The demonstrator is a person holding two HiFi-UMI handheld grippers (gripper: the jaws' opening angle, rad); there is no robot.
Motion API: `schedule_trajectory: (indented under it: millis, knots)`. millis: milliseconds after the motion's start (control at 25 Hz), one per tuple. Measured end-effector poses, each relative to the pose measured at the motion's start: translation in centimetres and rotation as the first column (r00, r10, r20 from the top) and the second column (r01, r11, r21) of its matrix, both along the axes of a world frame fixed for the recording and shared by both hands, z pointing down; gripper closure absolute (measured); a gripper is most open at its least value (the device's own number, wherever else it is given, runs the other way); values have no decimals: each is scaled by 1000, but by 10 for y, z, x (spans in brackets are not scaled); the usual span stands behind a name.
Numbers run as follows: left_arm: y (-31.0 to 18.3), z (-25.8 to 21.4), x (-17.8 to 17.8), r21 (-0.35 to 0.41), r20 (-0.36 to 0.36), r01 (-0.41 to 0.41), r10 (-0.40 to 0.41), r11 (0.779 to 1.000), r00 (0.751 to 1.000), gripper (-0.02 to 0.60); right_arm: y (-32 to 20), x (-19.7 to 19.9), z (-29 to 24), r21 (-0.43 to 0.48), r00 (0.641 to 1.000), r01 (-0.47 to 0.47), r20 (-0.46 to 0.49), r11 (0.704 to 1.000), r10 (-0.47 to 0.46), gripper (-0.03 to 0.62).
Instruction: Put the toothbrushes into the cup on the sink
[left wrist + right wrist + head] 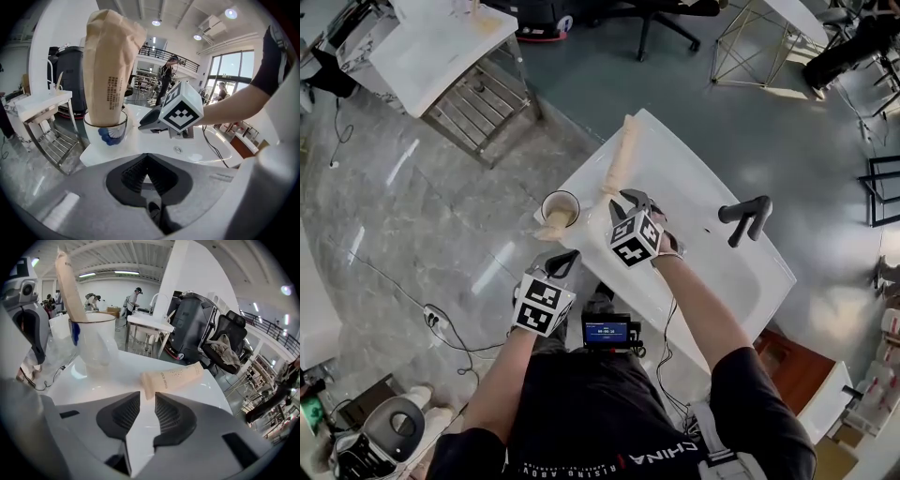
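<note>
Lying flat on the rim of the white sink (680, 150), one paper-wrapped toothbrush (173, 377) sits just beyond the tips of the right gripper (146, 397). Its near end is almost at the jaws, which stand slightly apart with nothing between them. The second wrapped toothbrush (112, 65) stands upright in the clear cup (105, 130) at the sink's corner, off to the left of the right gripper. The left gripper (147, 161) hovers just off the sink's near edge, facing the cup — its jaws are pressed together and empty. A black faucet (745, 217) rises beside the basin. Around the sink are a polished grey floor (394, 234), a white-topped stand (441, 42) on a metal frame, and an office chair (666, 19) farther off.
</note>
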State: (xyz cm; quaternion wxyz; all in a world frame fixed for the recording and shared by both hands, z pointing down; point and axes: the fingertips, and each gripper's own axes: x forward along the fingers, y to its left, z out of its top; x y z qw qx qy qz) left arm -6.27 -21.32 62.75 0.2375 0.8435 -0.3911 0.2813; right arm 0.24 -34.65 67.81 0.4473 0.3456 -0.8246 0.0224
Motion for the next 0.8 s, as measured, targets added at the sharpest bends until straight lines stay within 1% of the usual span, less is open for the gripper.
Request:
schedule_trajectory:
  millis: [160,320,520,640,800]
  knots:
    - [0,3,-4,-9,8,16,-16,1000,1000,584,-6,1,6,42,999,9,-40,999,-7,500]
    - [-2,7,-11,-19,15,28,-28,999,1000,584,-10,-3,11,61,999,12,-50,998,-9,515]
    - [1,12,-17,-42,22,29,-28,999,999,584,-16,-6,12,76,999,-11,-35,997,13,568]
    - [3,12,-17,-46,26,25,-23,999,999,584,-16,-7,9,71,1000,-8,-25,997,10,582]
    - [2,9,-19,-34,31,15,-14,999,999,584,-12,-8,4,50,1000,-1,-6,999,1,585]
